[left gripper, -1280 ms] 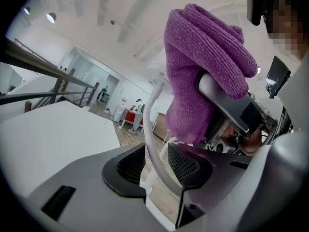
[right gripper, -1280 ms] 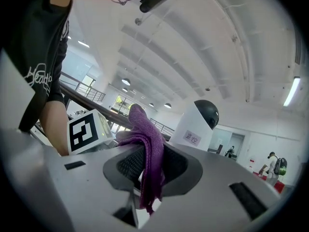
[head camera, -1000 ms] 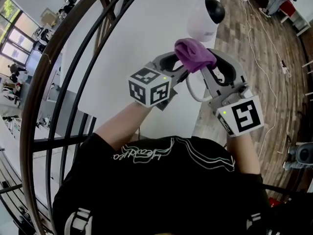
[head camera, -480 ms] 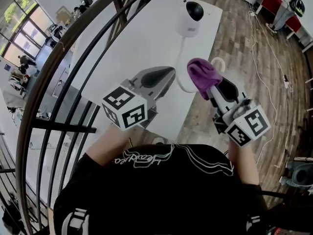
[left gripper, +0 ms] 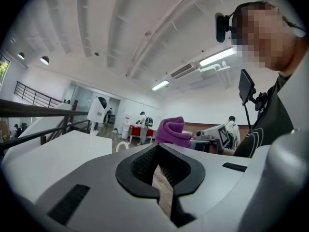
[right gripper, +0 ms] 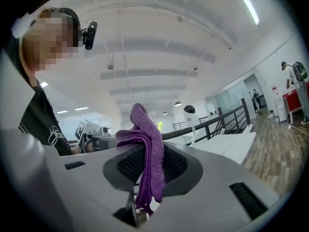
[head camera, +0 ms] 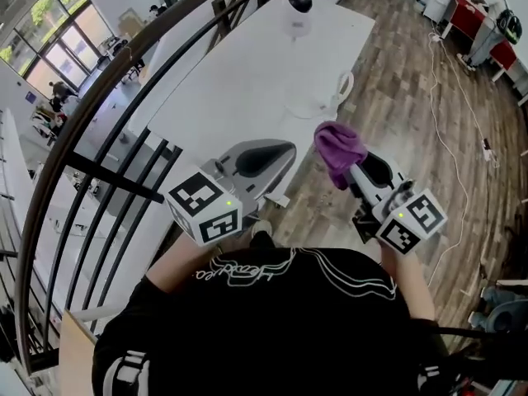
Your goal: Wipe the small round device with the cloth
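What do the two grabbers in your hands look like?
Both are smooth grey plastic. The left gripper and right gripper each carry a white cube with black square markers and a green light. Their fingers have black ribbed pads. The person wears a black short-sleeved T-shirt with white print.

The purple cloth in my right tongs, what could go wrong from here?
The cloth is pinched as a loose bunch in the right tongs, so it might slip out. The small round device stands unsupported at the far end of the table, with the left tongs shut and empty, so a wipe could tip it.
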`<state>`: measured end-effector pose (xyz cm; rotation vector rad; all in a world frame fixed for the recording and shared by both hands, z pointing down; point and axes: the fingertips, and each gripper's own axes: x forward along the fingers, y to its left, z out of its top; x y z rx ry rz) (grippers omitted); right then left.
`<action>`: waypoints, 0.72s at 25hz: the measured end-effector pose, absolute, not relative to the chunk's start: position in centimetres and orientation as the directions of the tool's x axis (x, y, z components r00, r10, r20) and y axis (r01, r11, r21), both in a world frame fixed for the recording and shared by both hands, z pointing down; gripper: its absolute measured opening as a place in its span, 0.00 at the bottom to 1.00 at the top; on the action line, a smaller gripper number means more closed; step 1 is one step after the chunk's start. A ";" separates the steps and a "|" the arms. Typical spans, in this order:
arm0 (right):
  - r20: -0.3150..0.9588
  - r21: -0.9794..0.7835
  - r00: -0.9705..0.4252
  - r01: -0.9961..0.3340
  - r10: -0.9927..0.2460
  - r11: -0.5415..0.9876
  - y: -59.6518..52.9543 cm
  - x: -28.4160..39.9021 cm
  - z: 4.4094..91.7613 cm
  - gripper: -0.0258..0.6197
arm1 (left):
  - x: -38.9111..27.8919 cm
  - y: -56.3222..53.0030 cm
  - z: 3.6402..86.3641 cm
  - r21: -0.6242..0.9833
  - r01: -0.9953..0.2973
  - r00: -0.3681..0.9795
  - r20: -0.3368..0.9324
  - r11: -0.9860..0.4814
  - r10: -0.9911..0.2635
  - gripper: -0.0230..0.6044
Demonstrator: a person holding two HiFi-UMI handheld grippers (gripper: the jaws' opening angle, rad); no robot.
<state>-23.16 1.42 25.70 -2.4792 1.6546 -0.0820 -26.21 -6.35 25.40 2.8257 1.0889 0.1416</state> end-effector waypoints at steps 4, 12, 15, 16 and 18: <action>-0.042 -0.179 0.361 -0.920 -0.932 -0.348 3.5 -27.3 25.8 0.15 | -30.9 -3.7 25.5 0.159 0.648 0.750 0.042 -0.745 0.660 0.05; -0.016 -0.176 0.347 -0.924 -0.938 -0.339 5.5 -30.9 27.3 0.15 | -34.8 -1.2 26.6 0.170 0.621 0.771 0.040 -0.765 0.635 0.05; -0.006 -0.152 0.352 -0.926 -0.936 -0.347 5.8 -31.5 27.5 0.15 | -35.3 -0.7 26.6 0.163 0.614 0.777 0.046 -0.772 0.628 0.05; -0.003 -0.154 0.350 -0.926 -0.937 -0.345 5.9 -31.8 27.6 0.15 | -35.5 -0.5 26.8 0.165 0.612 0.778 0.051 -0.774 0.626 0.05; 0.004 -0.161 0.349 -0.925 -0.937 -0.345 6.1 -32.1 28.0 0.15 | -35.8 -0.3 27.0 0.170 0.609 0.779 0.055 -0.775 0.624 0.05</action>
